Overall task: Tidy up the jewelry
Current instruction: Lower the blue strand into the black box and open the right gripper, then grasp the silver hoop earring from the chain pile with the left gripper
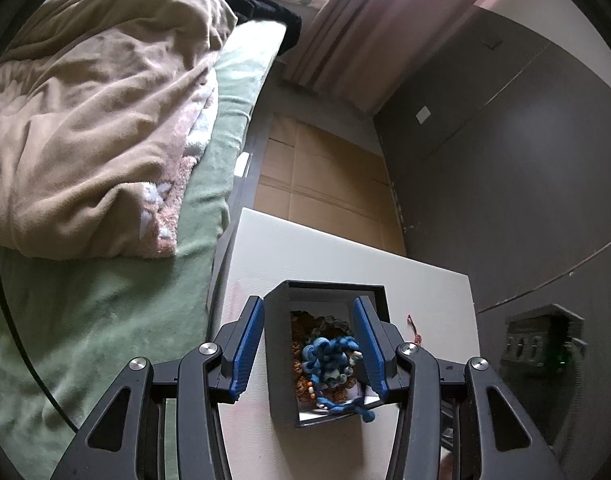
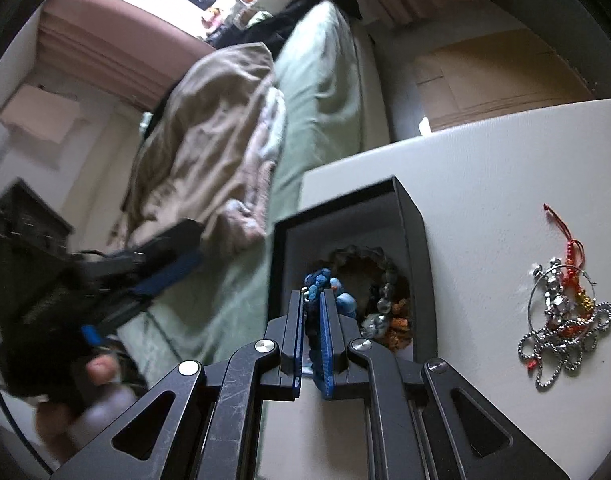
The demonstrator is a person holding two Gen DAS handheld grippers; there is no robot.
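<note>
So the landmark here is the black box (image 2: pixel 413 240) sitting open on the white table (image 2: pixel 505 168), and pretty much everything hangs off that. The right gripper (image 2: pixel 314 336) is pinched narrow on a blue bead bracelet (image 2: pixel 319 284), with the beads bunched right at the near edge of the box opening and partly draped over the stuff already inside: some brownish and grey bead strands plus a couple of clear beads. From the left wrist view, that same blue bracelet (image 1: pixel 329 360) sits in the near half of the box (image 1: pixel 281 360), with a tail of it hanging over the near rim. The left gripper (image 1: pixel 311 350) is spread wide, one finger outside the box's left wall and the other just inside its right wall, not squeezing anything as far as I can see. The box's long axis runs straight away from both sets of fingers, so I'd guess the right one just needs to let go. Leftover pile of silver chain and red cord (image 2: pixel 565 312) lies well to the right of the box.
</note>
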